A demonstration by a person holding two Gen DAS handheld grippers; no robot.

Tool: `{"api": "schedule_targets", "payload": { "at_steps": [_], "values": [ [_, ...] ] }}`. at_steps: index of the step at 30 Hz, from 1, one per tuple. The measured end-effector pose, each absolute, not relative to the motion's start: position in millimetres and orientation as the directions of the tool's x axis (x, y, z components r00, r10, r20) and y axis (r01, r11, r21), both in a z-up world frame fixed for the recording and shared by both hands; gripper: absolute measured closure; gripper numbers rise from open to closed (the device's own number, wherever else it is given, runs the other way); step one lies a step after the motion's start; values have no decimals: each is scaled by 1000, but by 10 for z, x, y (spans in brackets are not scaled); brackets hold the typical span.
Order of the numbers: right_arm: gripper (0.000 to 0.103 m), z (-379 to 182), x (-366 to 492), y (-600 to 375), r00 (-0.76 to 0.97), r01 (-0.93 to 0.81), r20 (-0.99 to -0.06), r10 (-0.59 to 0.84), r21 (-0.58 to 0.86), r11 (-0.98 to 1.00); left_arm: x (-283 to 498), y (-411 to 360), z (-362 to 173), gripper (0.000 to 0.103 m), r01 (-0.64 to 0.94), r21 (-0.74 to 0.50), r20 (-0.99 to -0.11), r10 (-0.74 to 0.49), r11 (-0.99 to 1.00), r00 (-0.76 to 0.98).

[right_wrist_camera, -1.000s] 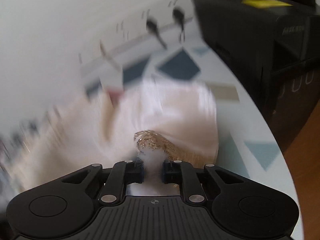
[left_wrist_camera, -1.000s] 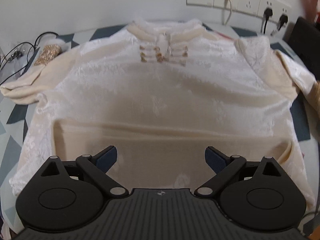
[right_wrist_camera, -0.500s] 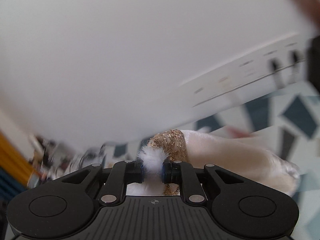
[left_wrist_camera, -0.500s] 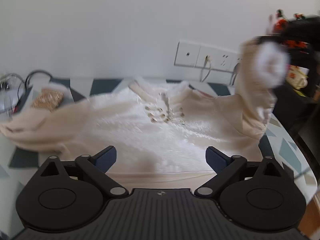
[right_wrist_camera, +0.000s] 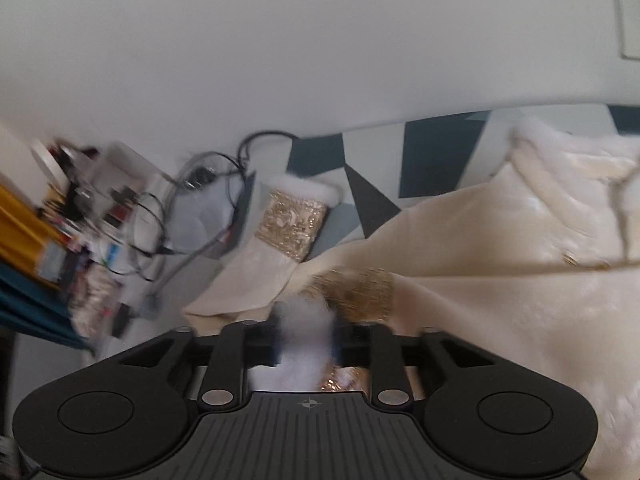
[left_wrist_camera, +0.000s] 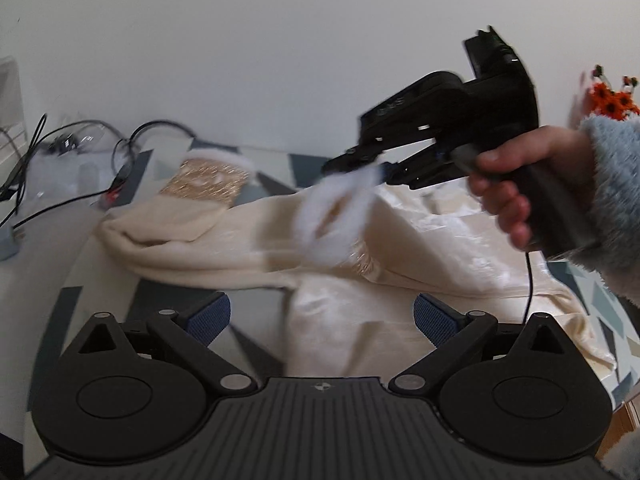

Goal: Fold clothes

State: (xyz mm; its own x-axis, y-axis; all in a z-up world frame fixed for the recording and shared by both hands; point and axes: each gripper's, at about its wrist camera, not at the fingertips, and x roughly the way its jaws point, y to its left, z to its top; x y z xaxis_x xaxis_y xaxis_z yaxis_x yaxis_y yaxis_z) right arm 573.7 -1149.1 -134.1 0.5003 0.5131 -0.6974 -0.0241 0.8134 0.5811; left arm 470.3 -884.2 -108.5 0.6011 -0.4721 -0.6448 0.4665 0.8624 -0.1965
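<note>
A cream satin garment (left_wrist_camera: pixel 432 248) with gold-trimmed, fur-edged cuffs lies on the patterned table (left_wrist_camera: pixel 100 308). My right gripper (right_wrist_camera: pixel 306 342) is shut on the white fur cuff (right_wrist_camera: pixel 306 320) of one sleeve, with its gold band (right_wrist_camera: pixel 360 292) just beyond. In the left wrist view the right gripper (left_wrist_camera: pixel 380 168) holds that cuff (left_wrist_camera: pixel 336 216) above the garment's middle. The other sleeve (left_wrist_camera: pixel 176 216) lies flat at the left, its gold cuff (left_wrist_camera: pixel 204 184) near the cables; it also shows in the right wrist view (right_wrist_camera: pixel 292 224). My left gripper (left_wrist_camera: pixel 322 320) is open and empty above the garment's near edge.
Black cables (left_wrist_camera: pixel 80 152) and small devices lie at the table's far left by the white wall. More clutter and cables (right_wrist_camera: pixel 132 216) show in the right wrist view. Orange flowers (left_wrist_camera: pixel 612 100) stand at the far right. A hand in a blue fleece sleeve (left_wrist_camera: pixel 608 200) holds the right gripper.
My right gripper has carried the held sleeve cuff up from the right side and across over the garment toward the left. My left gripper has tilted up and swung left, staying open.
</note>
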Motion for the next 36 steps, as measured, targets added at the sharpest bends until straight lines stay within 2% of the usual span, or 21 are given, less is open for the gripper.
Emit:
{"api": "schedule_targets", "payload": {
  "at_steps": [1,5,9,13,17,20,23,24,25,26,27,28,30,31,34,35,36],
  "values": [
    [60,-1343,5736,-11473,509,-24,-699,502,572,820,4746,-8821,-1115,3,465,-192,-649,-467,864,600],
    [58,-1348,5716,-11429,546,-18,-703,456,534,845,4999,-8827,-1254,3,452,-205,-671,-461,868,581],
    [57,-1245,5347,-11949,606,62,-711,357,489,870,5303,-8902,-1304,3,452,-270,-670,-503,850,546],
    [55,-1294,4694,-12730,664,273,-729,163,440,856,5528,-9072,-1407,3,395,-316,-707,-491,863,508],
    [52,-1392,4035,-13498,691,497,-723,-7,468,731,5748,-9246,-1515,3,331,-354,-744,-478,875,467],
    [51,-1488,3766,-13838,672,578,-735,-90,444,685,5912,-9377,-1596,3,281,-379,-769,-470,881,435],
    [43,-1564,3716,-14010,667,606,-734,-129,434,667,5967,-9462,-1602,3,259,-362,-784,-443,896,435],
    [35,-1582,3718,-14057,669,613,-730,-142,433,661,5961,-9480,-1587,7,257,-347,-787,-429,902,443],
    [31,-1587,3743,-14103,672,624,-722,-165,433,650,5955,-9498,-1572,22,256,-332,-790,-416,908,451],
    [31,-1590,3790,-14153,677,635,-712,-188,436,637,5948,-9516,-1557,34,254,-317,-792,-402,914,459],
    [31,-1603,3857,-14204,683,637,-704,-192,446,629,5942,-9534,-1542,57,252,-301,-795,-389,919,466],
    [33,-1616,3945,-14276,688,633,-702,-183,457,625,5936,-9552,-1527,73,251,-286,-797,-375,925,474],
    [33,-1615,4205,-14362,683,624,-710,-170,446,641,5923,-9588,-1497,86,246,-255,-800,-347,935,489],
    [33,-1617,4363,-14383,671,618,-721,-169,419,665,5917,-9606,-1482,89,244,-240,-801,-333,940,497],
    [32,-1657,4851,-14396,625,596,-761,-173,321,736,5898,-9660,-1437,90,236,-193,-803,-292,952,519],
    [32,-1687,5017,-14384,605,582,-779,-164,293,759,5892,-9678,-1422,87,233,-177,-803,-278,956,527],
    [32,-1719,5169,-14358,581,566,-800,-150,265,780,5908,-9700,-1427,76,245,-181,-808,-286,953,516]
  ]
}}
